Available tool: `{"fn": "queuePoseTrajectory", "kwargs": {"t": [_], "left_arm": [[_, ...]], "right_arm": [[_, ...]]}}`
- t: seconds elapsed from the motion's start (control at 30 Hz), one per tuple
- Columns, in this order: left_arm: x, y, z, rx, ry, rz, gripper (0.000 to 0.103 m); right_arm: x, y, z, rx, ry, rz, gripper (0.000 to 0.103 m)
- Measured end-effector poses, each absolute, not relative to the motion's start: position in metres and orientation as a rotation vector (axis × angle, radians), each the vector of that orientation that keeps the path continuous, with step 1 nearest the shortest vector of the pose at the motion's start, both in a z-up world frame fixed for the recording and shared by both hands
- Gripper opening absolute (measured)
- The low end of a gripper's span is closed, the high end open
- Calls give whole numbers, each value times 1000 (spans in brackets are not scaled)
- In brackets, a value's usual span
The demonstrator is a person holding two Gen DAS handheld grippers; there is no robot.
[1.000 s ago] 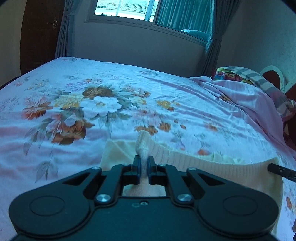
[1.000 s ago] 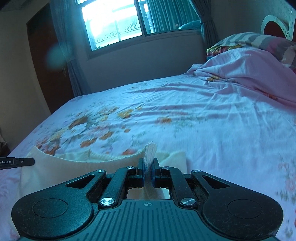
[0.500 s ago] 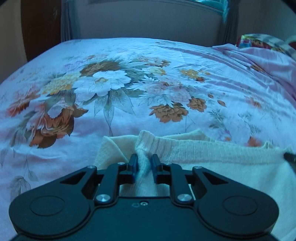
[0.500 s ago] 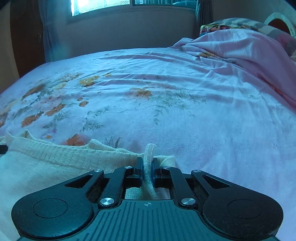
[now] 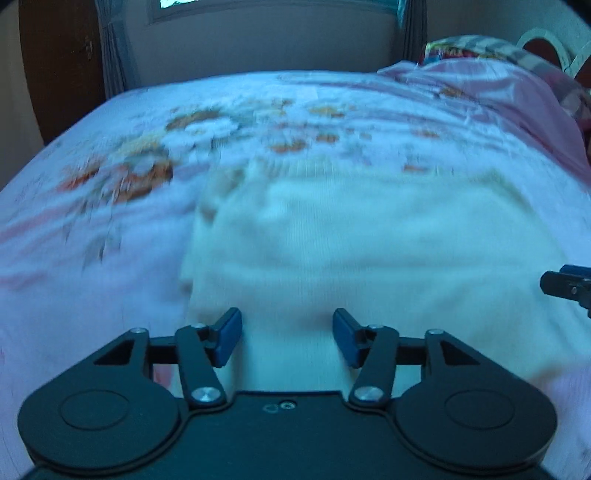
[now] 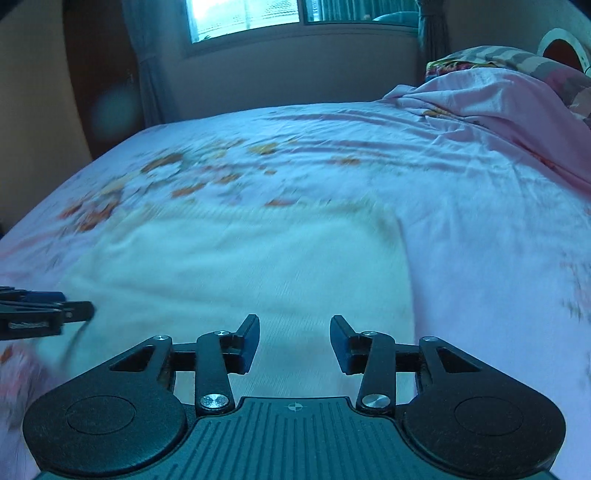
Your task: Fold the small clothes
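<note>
A cream knitted garment [image 5: 369, 251] lies flat on the floral bedsheet [image 5: 110, 206], folded over into a rough rectangle; it also shows in the right wrist view [image 6: 240, 266]. My left gripper [image 5: 287, 341] is open and empty, its jaws wide apart above the garment's near edge. My right gripper [image 6: 294, 343] is open and empty too, over the garment's right part. Each gripper shows in the other's view: the right one at the right edge [image 5: 569, 288], the left one at the left edge [image 6: 40, 314]. Both views are motion-blurred.
A crumpled pink blanket [image 6: 498, 110] and striped pillows [image 6: 517, 61] lie at the bed's right, by a headboard [image 6: 565, 48]. A wall with a window [image 6: 251, 18] and curtains stands beyond the bed's far edge. A dark door [image 5: 59, 66] is at the left.
Both grippers were shut on the garment's ribbed edge; they have let go, opened wide and pulled back. The garment now lies flat on the bed.
</note>
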State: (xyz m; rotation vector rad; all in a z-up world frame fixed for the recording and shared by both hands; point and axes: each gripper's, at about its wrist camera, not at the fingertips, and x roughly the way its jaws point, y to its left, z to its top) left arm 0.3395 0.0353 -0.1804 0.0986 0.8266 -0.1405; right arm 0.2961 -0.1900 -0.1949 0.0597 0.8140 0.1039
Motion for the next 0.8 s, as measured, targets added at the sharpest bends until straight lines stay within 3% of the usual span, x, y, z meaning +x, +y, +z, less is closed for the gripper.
{"fn": "queuePoseTrajectory", "kwargs": {"t": [0.07,0.17,0.27,0.33,0.8], "left_arm": [[328,32,-187,142,792,-124,57],[322,32,-172,133,810,-108,57],[316,37,-168,105,819,-91,66],[320,38,-181,110,866,-88,68],[292,17,-151,87,842,-114,66]], "right_arm": [[286,-180,-218,-24,878,93,42],[279,-176,-209,-19,872,62,42],[265,-172,-193,3,808,66,42],[271,-172,-211,6,913,52,42],[248,-150,-175,122,838,82,42]]}}
